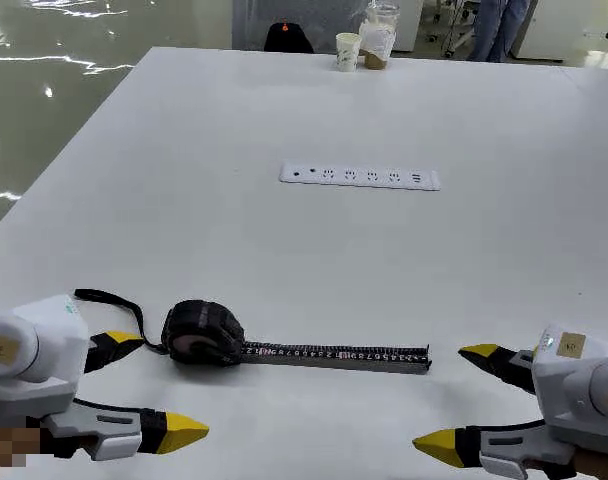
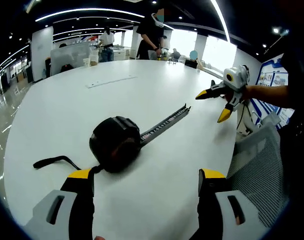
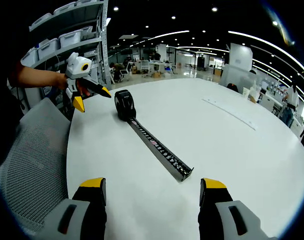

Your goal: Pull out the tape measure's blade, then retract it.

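Closest to the person, on either side of the tape measure's case (image 1: 202, 332), both grippers hang empty. The left gripper (image 1: 164, 385) is just short of the case on its strap side, jaws spread wide around nothing, and the right gripper (image 1: 446, 395) is off past the blade's far end from the case, jaws just as wide and holding nothing. The case lies on its side, a squat black body with a rubbery look, likely dense for its bulk and grippy enough to pinch across its rim; left unheld, it would probably skid when the blade is tugged. From the case the blade (image 1: 334, 355) runs out flat along the table to its hook (image 1: 425, 358). It lies extended with nothing touching it, so I judge a lock is holding it. Thin, springy steel like that is slick and sharp-edged and may whip back once freed, so the hook end is the sensible place to take it and ease it home. A soft strap (image 1: 109, 298) trails from the case's other side, useless as a hold. The table (image 1: 284, 240) is white, smooth and hard. Beyond the case sits a white power strip (image 1: 359, 176), farther off a paper cup (image 1: 348, 50) beside a jar (image 1: 379, 30) at the table's far edge, then glossy floor (image 1: 44, 100) and people (image 2: 152, 37) standing in a bright open hall.
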Action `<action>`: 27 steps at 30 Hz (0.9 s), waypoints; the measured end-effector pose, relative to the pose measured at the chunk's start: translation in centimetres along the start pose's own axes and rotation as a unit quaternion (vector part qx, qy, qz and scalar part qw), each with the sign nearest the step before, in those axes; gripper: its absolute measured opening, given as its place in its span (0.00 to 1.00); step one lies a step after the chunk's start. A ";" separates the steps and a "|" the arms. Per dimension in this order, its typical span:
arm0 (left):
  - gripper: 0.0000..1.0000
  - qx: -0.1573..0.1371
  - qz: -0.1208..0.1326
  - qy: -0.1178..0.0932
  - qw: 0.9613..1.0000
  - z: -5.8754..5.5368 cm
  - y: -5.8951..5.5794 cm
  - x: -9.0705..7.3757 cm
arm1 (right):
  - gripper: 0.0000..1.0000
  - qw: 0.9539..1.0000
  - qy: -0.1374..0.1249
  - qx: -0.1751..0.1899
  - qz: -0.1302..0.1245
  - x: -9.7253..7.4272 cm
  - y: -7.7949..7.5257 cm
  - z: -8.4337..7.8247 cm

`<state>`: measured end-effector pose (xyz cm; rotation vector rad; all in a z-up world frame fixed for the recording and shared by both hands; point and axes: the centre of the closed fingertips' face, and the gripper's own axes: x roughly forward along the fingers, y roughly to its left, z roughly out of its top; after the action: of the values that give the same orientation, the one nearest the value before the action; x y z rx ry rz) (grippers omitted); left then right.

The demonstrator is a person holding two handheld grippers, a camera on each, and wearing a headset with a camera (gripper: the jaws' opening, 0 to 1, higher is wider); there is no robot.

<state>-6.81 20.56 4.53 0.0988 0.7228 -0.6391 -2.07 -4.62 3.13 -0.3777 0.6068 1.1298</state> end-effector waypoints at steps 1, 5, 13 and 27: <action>0.83 -0.005 0.004 -0.003 1.000 0.0 -0.1 0.0 | 0.77 1.000 0.000 0.002 -0.002 0.0 0.1 0.0; 0.89 -0.011 0.019 -0.017 1.000 0.3 -0.3 -0.1 | 0.81 1.000 -0.004 0.013 -0.011 -0.1 0.2 0.1; 0.96 -0.028 0.049 -0.042 0.998 0.8 -1.0 -0.2 | 0.84 0.999 -0.017 0.036 -0.021 -0.1 1.3 0.6; 0.99 -0.046 0.083 -0.058 0.994 1.0 -1.2 -0.6 | 0.93 0.995 -0.029 0.072 -0.061 -0.6 1.7 1.5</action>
<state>-7.27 19.59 5.87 0.0352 0.6234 -0.4487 -3.44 -3.54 4.76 -0.2526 0.6016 0.9711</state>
